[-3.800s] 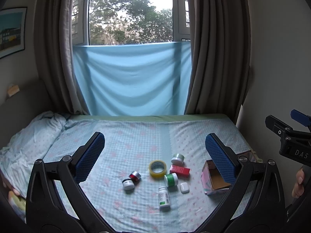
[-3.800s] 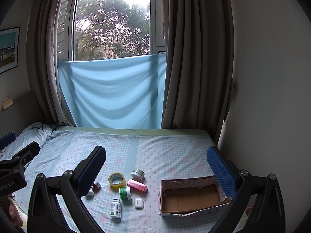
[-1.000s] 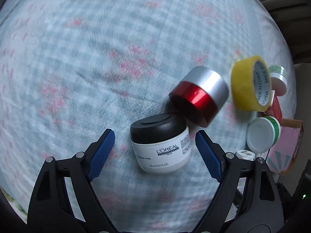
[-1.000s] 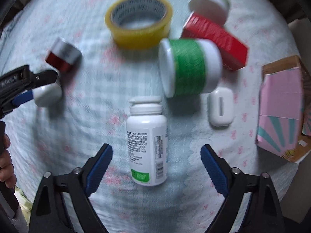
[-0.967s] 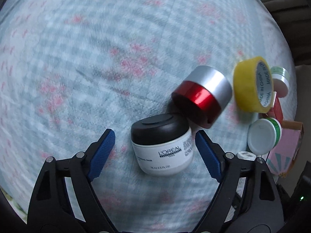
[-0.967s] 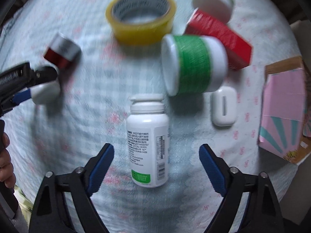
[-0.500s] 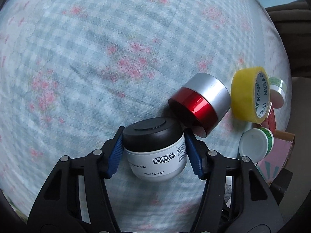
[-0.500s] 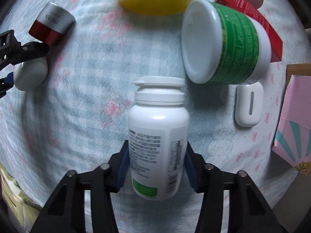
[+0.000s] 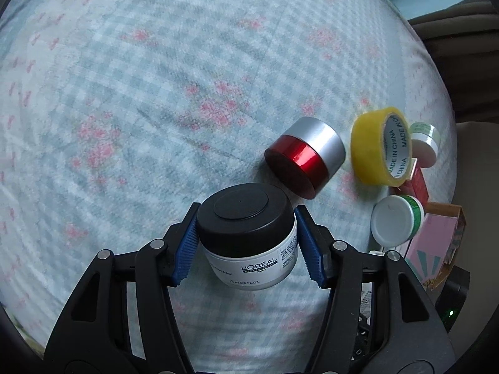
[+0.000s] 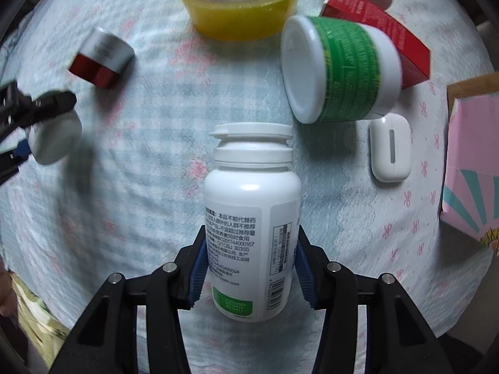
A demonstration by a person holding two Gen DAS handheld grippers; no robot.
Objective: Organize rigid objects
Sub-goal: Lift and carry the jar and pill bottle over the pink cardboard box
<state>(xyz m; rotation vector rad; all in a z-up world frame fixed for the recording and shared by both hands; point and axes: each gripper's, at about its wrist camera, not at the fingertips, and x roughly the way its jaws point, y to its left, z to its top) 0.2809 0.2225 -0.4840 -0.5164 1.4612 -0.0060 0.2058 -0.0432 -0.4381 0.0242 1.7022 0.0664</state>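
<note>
My left gripper (image 9: 246,246) is shut on a white L'Oreal jar with a black lid (image 9: 246,240), held just above the checked bedsheet. My right gripper (image 10: 251,258) is shut on a white pill bottle (image 10: 252,218), its cap pointing away from me. The left gripper and its jar (image 10: 53,140) also show at the left edge of the right wrist view. A red and silver jar (image 9: 305,155) lies on its side just beyond the L'Oreal jar. A pink cardboard box (image 10: 474,168) stands at the right.
On the sheet lie a yellow tape roll (image 10: 240,3), a green-labelled white tub (image 10: 340,68), a red carton (image 10: 386,31), a small white case (image 10: 389,149) and a pale green-lidded jar (image 9: 424,143). The bed's edge drops off at the right by the box.
Both grippers closed on their objects half a second ago. Now both have risen a little, with the jar and the bottle lifted off the sheet.
</note>
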